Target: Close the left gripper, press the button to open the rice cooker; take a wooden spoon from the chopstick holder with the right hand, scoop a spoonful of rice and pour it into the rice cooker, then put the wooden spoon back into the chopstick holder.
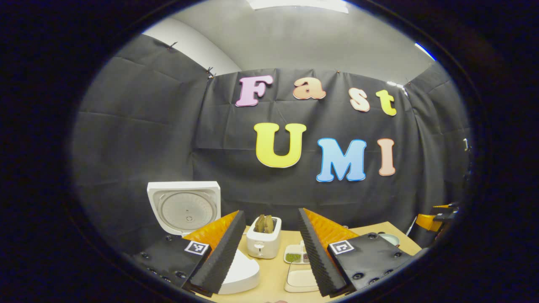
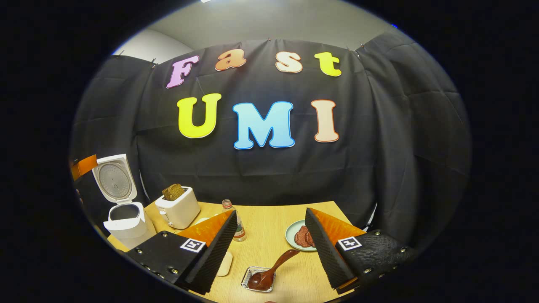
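The white rice cooker (image 2: 126,221) stands at the table's left end with its lid (image 2: 114,179) raised. It also appears in the left gripper view, lid (image 1: 185,208) up, body (image 1: 242,273) beside my left finger. My left gripper (image 1: 270,211) is open and holds nothing. A dark wooden spoon (image 2: 271,267) lies on the table, its bowl resting in a small clear dish (image 2: 257,281). My right gripper (image 2: 270,211) is open above the spoon, not touching it. The left gripper's orange body (image 2: 84,165) shows next to the cooker lid.
A white toaster (image 2: 179,208) with bread stands right of the cooker. A small bottle (image 2: 236,225) and a pale plate (image 2: 290,235) of reddish food sit mid-table. A divided dish with green beans (image 1: 294,256) and a white tray (image 1: 301,280) lie between my left fingers.
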The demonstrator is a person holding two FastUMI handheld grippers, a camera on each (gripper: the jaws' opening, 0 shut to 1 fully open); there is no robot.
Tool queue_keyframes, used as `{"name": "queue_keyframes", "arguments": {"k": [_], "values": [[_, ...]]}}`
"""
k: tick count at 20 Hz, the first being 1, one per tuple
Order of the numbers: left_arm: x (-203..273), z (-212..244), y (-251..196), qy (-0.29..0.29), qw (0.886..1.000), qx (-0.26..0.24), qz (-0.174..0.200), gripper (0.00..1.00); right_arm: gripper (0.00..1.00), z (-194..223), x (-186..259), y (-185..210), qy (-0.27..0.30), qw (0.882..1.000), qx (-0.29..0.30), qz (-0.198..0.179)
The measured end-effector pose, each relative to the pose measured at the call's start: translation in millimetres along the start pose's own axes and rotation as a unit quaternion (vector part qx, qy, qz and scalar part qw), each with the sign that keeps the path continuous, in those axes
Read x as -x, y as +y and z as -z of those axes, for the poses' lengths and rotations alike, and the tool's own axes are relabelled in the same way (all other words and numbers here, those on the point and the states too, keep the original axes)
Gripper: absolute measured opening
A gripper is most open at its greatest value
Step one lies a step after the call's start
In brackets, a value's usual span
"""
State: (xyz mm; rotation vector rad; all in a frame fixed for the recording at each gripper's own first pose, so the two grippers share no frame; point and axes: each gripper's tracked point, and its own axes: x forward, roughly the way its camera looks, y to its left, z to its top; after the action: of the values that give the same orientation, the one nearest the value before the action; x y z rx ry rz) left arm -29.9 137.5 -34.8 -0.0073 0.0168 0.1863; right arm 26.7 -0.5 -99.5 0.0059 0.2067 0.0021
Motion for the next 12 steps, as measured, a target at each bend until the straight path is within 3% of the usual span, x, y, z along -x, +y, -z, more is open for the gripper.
{"name": "queue_keyframes", "arguments": {"k": [6,12], "values": [[-1,9,-22,0.009,0.999,0.009,0.033,0.87,0.98,76,-36,-30,0.094,0.995,-0.036,0.023],[-7,18,-31,0.032,0.999,-0.008,0.037,0.88,0.99,150,-75,-48,0.192,0.974,-0.115,0.03]]}}
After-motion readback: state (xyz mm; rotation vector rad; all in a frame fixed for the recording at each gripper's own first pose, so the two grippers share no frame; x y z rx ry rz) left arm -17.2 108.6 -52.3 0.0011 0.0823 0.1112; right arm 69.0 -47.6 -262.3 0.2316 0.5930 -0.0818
